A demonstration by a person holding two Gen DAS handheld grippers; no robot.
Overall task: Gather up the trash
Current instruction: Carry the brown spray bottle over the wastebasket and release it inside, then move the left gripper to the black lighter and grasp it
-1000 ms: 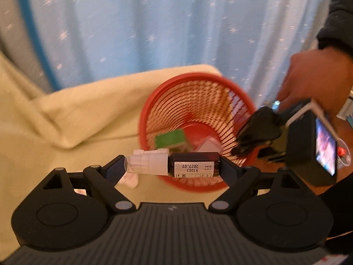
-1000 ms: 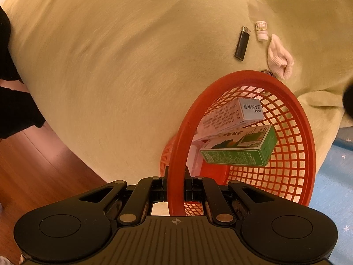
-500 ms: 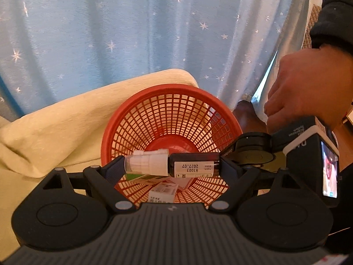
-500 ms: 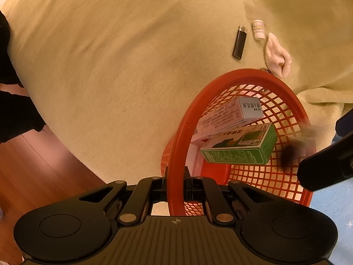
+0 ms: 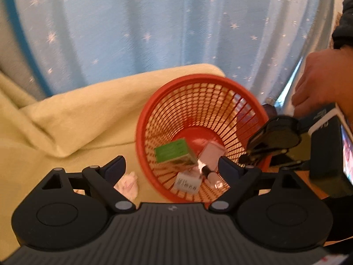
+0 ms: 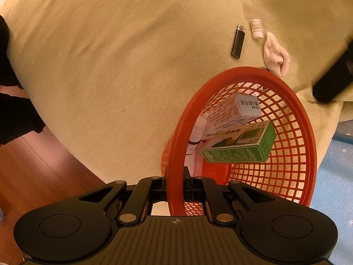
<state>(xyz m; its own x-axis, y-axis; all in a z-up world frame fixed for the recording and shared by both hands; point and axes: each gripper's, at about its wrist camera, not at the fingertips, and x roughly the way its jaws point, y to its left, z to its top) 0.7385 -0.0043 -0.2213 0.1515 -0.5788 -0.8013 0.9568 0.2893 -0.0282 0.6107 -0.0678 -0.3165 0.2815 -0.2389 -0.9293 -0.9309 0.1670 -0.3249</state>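
Observation:
My left gripper (image 5: 171, 165) is open and holds nothing, hovering just above the near rim of the red mesh basket (image 5: 198, 84). Inside the basket lie a green box (image 5: 171, 153), a white box (image 5: 213, 153) and the dark glass bottle (image 5: 205, 170), blurred near the bottom. My right gripper (image 6: 175, 176) is shut on the basket's rim (image 6: 176, 137) and holds the basket tilted. From the right wrist view the green box (image 6: 238, 145) and white box (image 6: 236, 110) rest against the mesh. A person's hand (image 5: 324, 84) grips the right tool.
On the cream blanket (image 6: 132, 66) beyond the basket lie a black lighter (image 6: 238, 42), a small white bottle (image 6: 256, 28) and a crumpled pink-white wad (image 6: 275, 54). The wad (image 5: 128, 184) also shows by my left finger. Blue star curtain (image 5: 154, 26) behind; wooden floor (image 6: 33, 176) at left.
My left gripper opened and let go of the dark bottle, which dropped into the basket. The left gripper then drew back toward the blanket. The right gripper kept its hold on the rim.

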